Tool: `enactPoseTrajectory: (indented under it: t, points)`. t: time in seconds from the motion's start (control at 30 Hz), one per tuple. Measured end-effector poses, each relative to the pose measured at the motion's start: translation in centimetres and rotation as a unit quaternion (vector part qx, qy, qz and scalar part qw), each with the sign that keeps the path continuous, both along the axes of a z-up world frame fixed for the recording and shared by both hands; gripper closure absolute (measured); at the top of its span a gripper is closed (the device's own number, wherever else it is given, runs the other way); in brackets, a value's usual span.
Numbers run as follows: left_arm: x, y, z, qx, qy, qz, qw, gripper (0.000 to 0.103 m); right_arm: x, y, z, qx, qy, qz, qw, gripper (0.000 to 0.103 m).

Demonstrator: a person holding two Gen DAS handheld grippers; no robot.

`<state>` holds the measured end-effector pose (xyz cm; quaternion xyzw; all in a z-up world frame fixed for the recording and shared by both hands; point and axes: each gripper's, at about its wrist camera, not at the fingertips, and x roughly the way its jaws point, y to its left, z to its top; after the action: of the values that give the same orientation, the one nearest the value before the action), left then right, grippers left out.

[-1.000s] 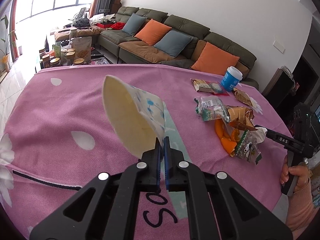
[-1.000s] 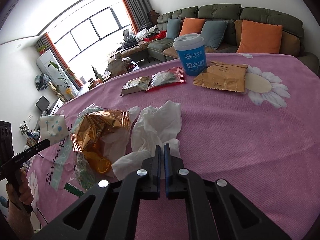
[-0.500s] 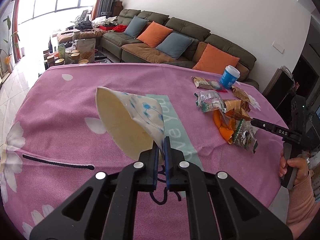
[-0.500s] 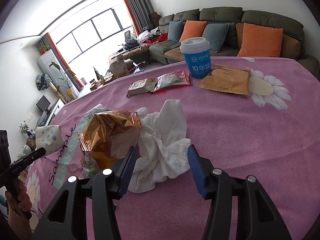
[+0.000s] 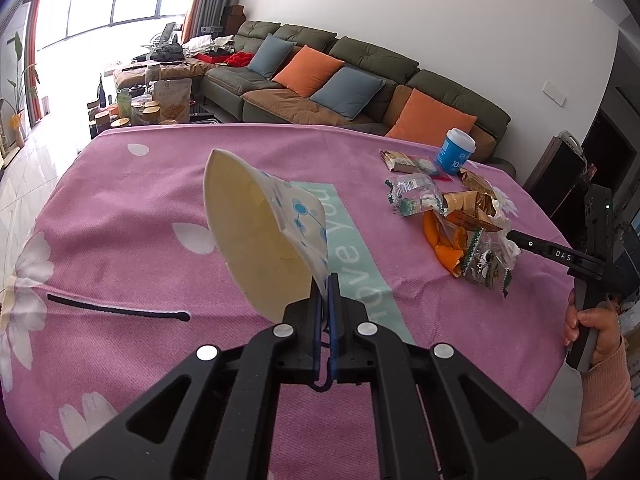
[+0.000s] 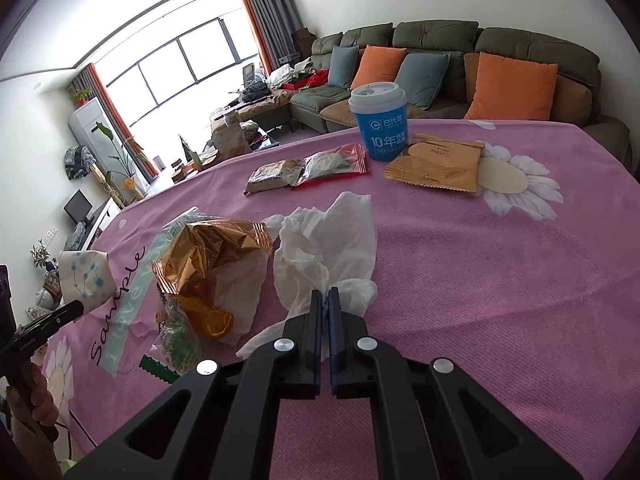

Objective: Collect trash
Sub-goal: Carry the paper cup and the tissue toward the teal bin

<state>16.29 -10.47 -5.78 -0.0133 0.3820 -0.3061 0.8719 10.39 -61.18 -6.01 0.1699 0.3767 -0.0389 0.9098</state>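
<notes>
My left gripper [image 5: 325, 280] is shut on the rim of a crushed white paper cup [image 5: 260, 232] with blue dots, held above the pink tablecloth [image 5: 120, 208]; the cup also shows in the right wrist view [image 6: 86, 278]. My right gripper [image 6: 325, 296] is shut on a crumpled white tissue [image 6: 328, 244] lying on the cloth. Left of the tissue is a pile with a gold foil wrapper [image 6: 208, 252], orange peel [image 6: 210, 318] and a green-edged clear wrapper [image 6: 176, 344]. The pile also shows in the left wrist view [image 5: 468, 236].
A blue lidded coffee cup [image 6: 380, 124], two snack packets [image 6: 312, 170] and a tan packet [image 6: 436, 166] lie at the far side of the table. A green sofa with orange cushions [image 6: 512, 80] stands behind it. The table edge [image 5: 556, 364] is near my right hand.
My right gripper opened half a second ago around the tissue and has now shut on it. My left gripper drew back a little with the paper cup.
</notes>
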Motion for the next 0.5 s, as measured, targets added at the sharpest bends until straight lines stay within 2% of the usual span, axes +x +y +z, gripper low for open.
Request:
enactPoseTrajectory:
  t: [0.27, 0.5]
  points:
    - [-2.0, 2.2, 1.4, -0.006, -0.019, 0.013, 0.9997, 0.1, -2.0, 0.8, 3.1, 0.0, -0.055, 0.004, 0.998, 0.101]
    - [-3.9, 5.1, 2.4, -0.012, -0.03, 0.037, 0.9988, 0.1, -2.1, 5.1, 5.6, 0.016, -0.101, 0.082, 0.991, 0.101]
